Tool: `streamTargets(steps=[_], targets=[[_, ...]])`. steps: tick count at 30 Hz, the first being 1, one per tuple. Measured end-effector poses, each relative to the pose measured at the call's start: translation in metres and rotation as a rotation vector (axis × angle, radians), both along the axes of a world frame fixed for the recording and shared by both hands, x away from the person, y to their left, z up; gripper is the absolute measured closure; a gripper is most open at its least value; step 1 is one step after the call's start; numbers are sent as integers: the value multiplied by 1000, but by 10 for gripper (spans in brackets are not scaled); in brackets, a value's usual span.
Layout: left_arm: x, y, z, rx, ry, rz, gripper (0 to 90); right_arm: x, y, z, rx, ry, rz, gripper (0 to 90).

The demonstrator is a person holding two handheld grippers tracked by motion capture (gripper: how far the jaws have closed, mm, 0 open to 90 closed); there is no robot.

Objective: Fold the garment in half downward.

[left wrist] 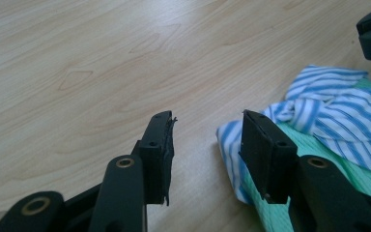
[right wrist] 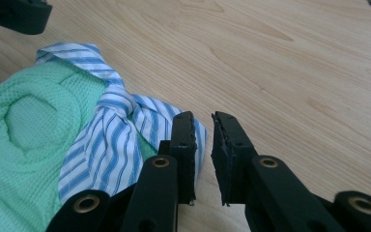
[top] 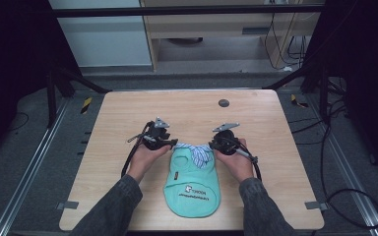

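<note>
One garment (top: pixel 193 182), a mint-green pet vest with a blue-striped collar (top: pixel 197 152), lies flat on the worktop (top: pixel 128 113) between your two grippers, its collar end nearest them; the left gripper (left wrist: pixel 207 145) sits just beside the collar's corner, jaws partly apart with nothing between the pads; the right gripper (right wrist: pixel 203 150) stands at the collar's other corner, jaws nearly together, a narrow gap showing and no cloth pinched. You appear to be at the grasping step, with neither corner taken yet; next, each gripper needs its striped corner slid between the pads before it closes. Your hands approach low from either side, forearms angled inward, the grippers pointing towards each other across the collar.
</note>
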State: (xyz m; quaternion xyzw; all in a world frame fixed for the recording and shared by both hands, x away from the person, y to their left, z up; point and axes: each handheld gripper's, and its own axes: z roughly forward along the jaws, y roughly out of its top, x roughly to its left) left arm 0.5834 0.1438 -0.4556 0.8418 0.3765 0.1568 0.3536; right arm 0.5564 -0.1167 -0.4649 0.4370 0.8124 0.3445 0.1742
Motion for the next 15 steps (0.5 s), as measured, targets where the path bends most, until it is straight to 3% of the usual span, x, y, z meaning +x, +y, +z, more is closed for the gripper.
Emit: streamTargets(steps=[2, 5, 8, 15], targets=[[5, -4, -1, 10, 10, -6, 563, 5, 3, -2, 0, 13, -6, 768], [9, -7, -5, -21, 28, -4, 571, 10, 6, -6, 11, 23, -14, 744], [10, -11, -10, 12, 33, -11, 565, 14, 8, -9, -2, 33, -8, 720], [11, -15, -19, 36, 75, -18, 547, 14, 11, -13, -13, 52, 2, 668]])
